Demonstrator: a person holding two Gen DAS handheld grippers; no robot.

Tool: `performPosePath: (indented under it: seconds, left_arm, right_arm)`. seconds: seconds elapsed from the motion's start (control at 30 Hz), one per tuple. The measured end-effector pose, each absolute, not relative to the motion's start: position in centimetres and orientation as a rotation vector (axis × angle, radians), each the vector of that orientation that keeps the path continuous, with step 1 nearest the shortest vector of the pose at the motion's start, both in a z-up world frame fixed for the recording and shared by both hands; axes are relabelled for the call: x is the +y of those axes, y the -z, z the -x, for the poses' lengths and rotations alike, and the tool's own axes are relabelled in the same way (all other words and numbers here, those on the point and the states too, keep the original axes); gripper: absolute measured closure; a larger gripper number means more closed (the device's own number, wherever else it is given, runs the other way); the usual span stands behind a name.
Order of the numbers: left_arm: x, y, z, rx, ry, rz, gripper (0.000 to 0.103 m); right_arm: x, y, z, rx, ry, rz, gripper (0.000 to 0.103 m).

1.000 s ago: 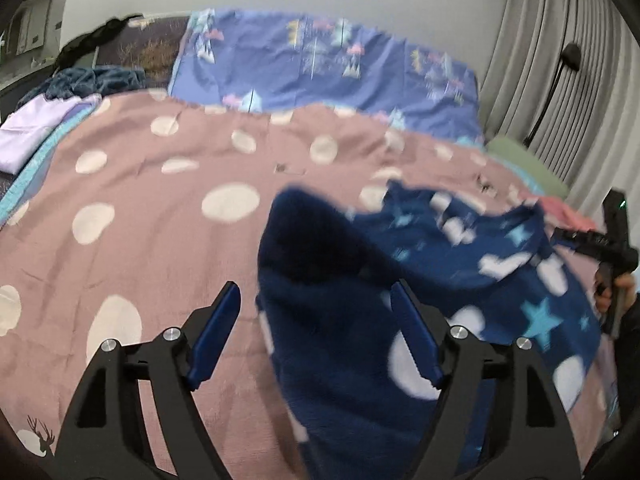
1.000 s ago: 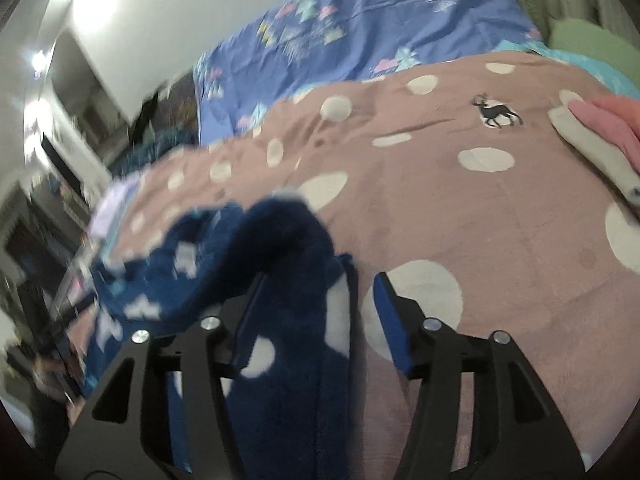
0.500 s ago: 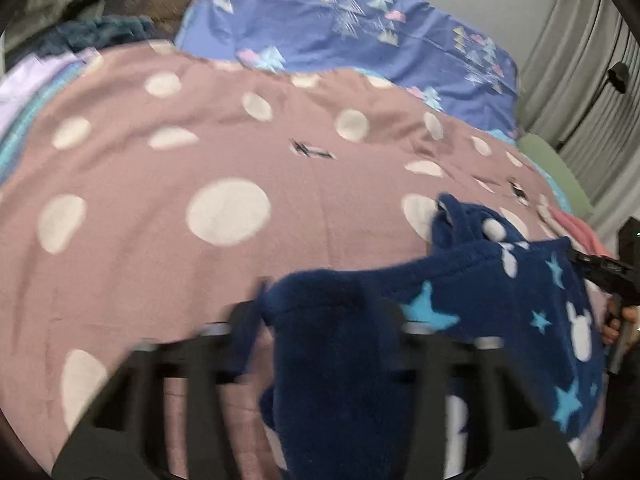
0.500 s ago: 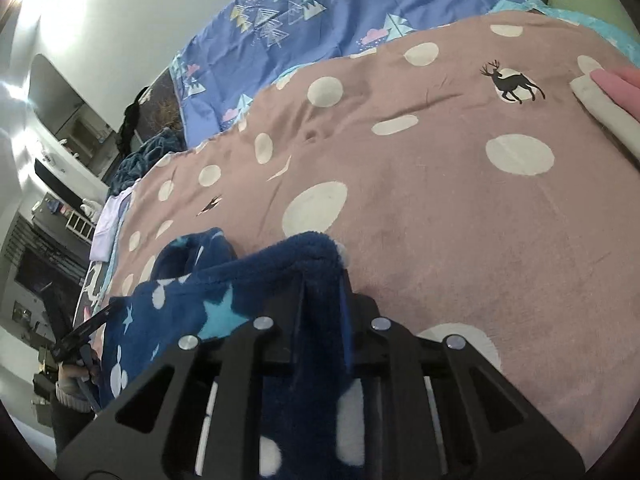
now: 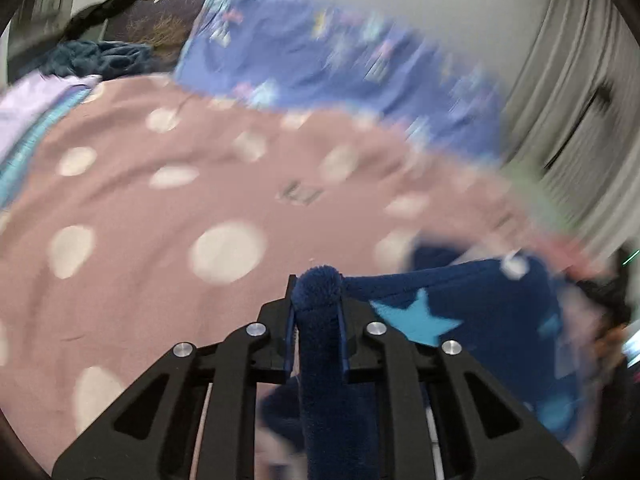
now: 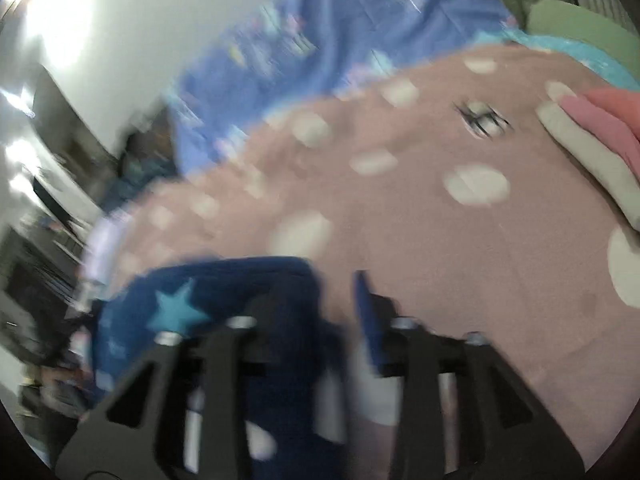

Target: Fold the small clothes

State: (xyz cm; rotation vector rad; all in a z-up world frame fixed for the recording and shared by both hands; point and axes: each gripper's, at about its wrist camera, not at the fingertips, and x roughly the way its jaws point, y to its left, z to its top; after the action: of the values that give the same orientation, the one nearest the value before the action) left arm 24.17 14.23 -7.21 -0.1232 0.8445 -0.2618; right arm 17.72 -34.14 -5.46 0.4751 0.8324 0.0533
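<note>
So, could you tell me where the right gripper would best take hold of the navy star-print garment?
Probably the thick folded top edge of the navy garment, at its right-hand corner, coming from above along the fold. That edge stands raised off the pink dotted blanket, and the left gripper already pinches its other corner. The right gripper is opening, with the corner by its left finger.

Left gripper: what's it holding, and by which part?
The left gripper is closing on the navy star-print garment, pinching a bunched fold at its edge.

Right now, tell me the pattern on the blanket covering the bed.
Dusty-pink blanket with cream dots; left wrist view.
</note>
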Motion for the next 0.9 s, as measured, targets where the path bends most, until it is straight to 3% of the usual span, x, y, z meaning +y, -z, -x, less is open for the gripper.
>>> performPosePath:
  seconds: [0.03, 0.1, 0.13, 0.17, 0.23, 0.37, 0.43, 0.57, 0.7, 0.8, 0.9]
  left_arm:
    - [13.8, 8.8, -24.2, 0.894, 0.23, 0.075, 0.083]
    - [13.8, 11.0, -23.5, 0.941, 0.182, 0.045, 0.066]
    - [14.1, 11.4, -23.1, 0.936, 0.141, 0.038, 0.05]
    - [14.5, 11.2, -22.5, 0.911, 0.103, 0.044, 0.044]
    - [14.8, 9.9, -21.6, 0.885, 0.098, 0.07, 0.045]
    - [11.1, 4.5, -17.4, 0.749, 0.179, 0.014, 0.045]
    - [7.4, 3.0, -15.1, 0.718, 0.303, -0.02, 0.044]
    - [-3.5, 3.8, -9.1, 0.773, 0.607, -0.129, 0.023]
    - [-13.2, 6.5, -3.7, 0.808, 0.795, -0.313, 0.019]
    - [-18.6, 8.6, -0.9, 0.782, 0.84, -0.465, 0.018]
    - [-22.0, 10.0, 0.9, 0.713, 0.798, -0.644, 0.008]
  right_arm:
    - [-34.2, 6.5, -17.7, 0.868, -0.053, -0.49, 0.06]
    - [-34.7, 7.8, -16.5, 0.854, -0.098, -0.56, 0.06]
    - [-35.1, 8.0, -15.9, 0.84, -0.11, -0.572, 0.06]
    - [-35.4, 8.2, -15.2, 0.834, -0.117, -0.575, 0.06]
    - [-36.0, 8.3, -14.4, 0.839, -0.117, -0.57, 0.065]
    - [-37.1, 8.3, -13.5, 0.831, -0.129, -0.563, 0.091]
    - [-38.2, 8.8, -13.4, 0.808, -0.106, -0.619, 0.094]
    - [-39.1, 10.8, -14.2, 0.806, -0.208, -0.76, 0.094]
    - [-37.7, 12.9, -14.5, 0.853, -0.326, -0.709, 0.092]
    - [-37.9, 12.6, -14.5, 0.86, -0.394, -0.714, 0.083]
    - [-38.2, 12.7, -14.3, 0.876, -0.454, -0.725, 0.08]
